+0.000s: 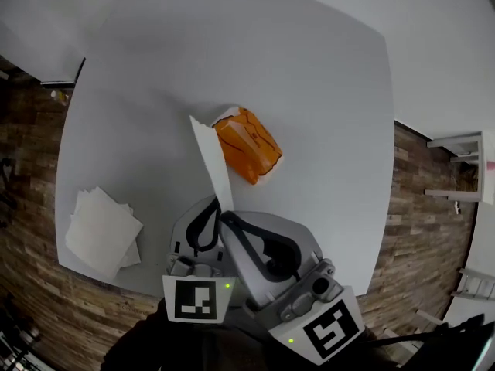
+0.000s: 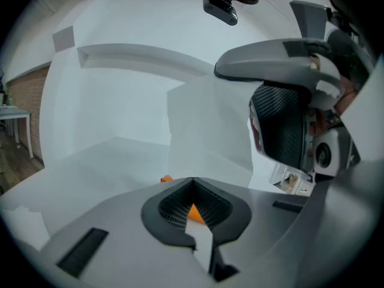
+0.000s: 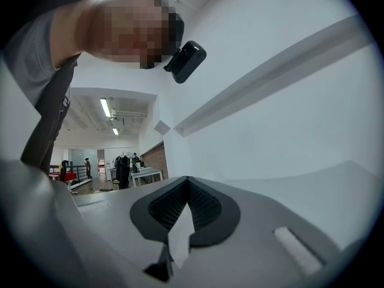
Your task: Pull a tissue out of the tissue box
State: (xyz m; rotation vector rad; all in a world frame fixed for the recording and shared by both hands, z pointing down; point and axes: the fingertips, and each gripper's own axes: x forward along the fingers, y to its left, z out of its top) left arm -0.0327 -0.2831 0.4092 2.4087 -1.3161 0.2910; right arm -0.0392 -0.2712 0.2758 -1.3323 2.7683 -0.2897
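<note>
The tissue (image 1: 210, 157) is standing lifted above the bench (image 1: 325, 91), the left claw (image 1: 216, 207) and right claw (image 1: 227, 218) both clenching its near edge, its far end reaching the orange tissue box (image 1: 247, 147), so the pull is probably nearing completion.

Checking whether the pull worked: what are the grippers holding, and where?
Both the left gripper and the right gripper pinch the tissue along one edge, beside the tissue box.
</note>
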